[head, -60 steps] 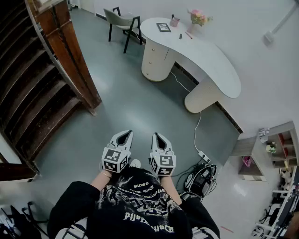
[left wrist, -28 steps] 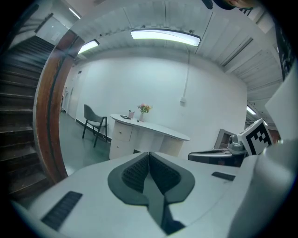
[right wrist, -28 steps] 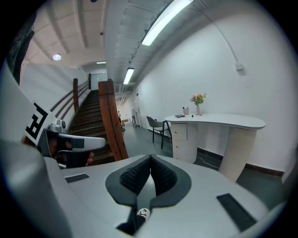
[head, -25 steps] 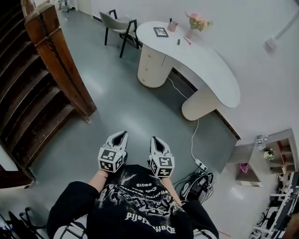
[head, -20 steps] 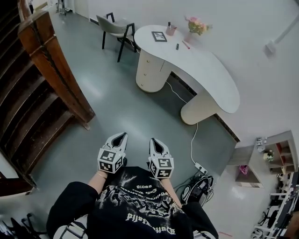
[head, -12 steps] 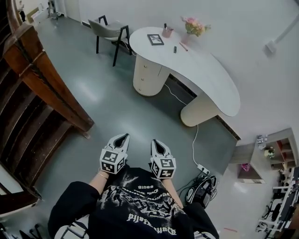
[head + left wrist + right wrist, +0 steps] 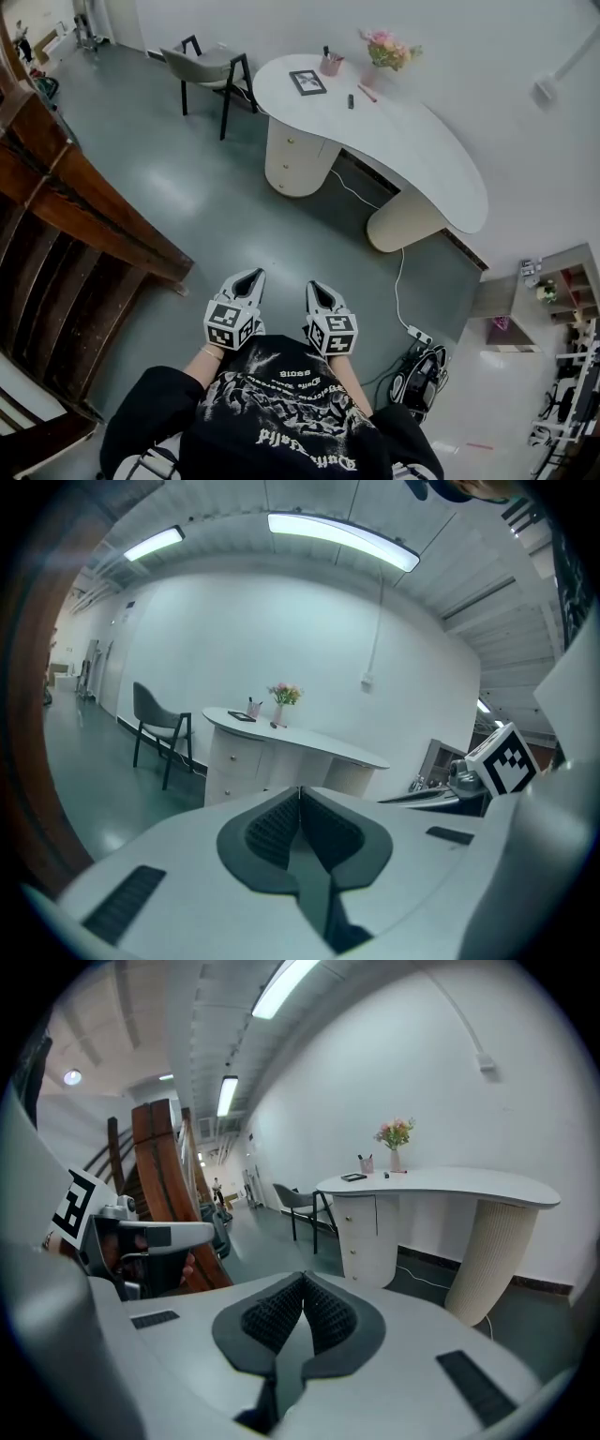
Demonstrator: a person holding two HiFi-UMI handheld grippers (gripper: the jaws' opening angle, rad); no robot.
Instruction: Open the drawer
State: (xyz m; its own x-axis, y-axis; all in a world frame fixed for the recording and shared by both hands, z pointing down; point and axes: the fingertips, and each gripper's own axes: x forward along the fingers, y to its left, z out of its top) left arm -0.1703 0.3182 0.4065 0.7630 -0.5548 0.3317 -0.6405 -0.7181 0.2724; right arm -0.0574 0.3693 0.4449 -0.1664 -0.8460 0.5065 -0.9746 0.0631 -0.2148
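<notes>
Moved since earlier: wooden staircase (image 7: 94, 220) has slid to the head view's lower left and the chair (image 7: 208, 67) further left; left gripper (image 7: 249, 277) and right gripper (image 7: 317, 290) stay side by side before the person (image 7: 281, 408).
Drawers (image 7: 287, 155): stacked in a rounded cream pedestal under the desk's left end. Each front is curved with a small round knob and sits flush and closed. They are well apart from both grippers, ahead of them.
Desk (image 7: 422, 141): smooth white kidney-shaped top; its other end rests on a ribbed cream column (image 7: 403, 220).
On the desk: dark picture frame (image 7: 307, 82) lying flat, pink cup (image 7: 330, 64) with pens, and a vase (image 7: 382, 49) of pink flowers, all at the pedestal end.
Left gripper: ridged dark pads meet at the tips, nothing between them; pale moulded shell, aimed toward the desk.
Right gripper: jaws likewise pressed together and empty; marker cube at its rear.
Floor (image 7: 234, 216): glossy grey-green; a thin white cable (image 7: 401, 281) runs across it from the desk to a power strip (image 7: 419, 335).
</notes>
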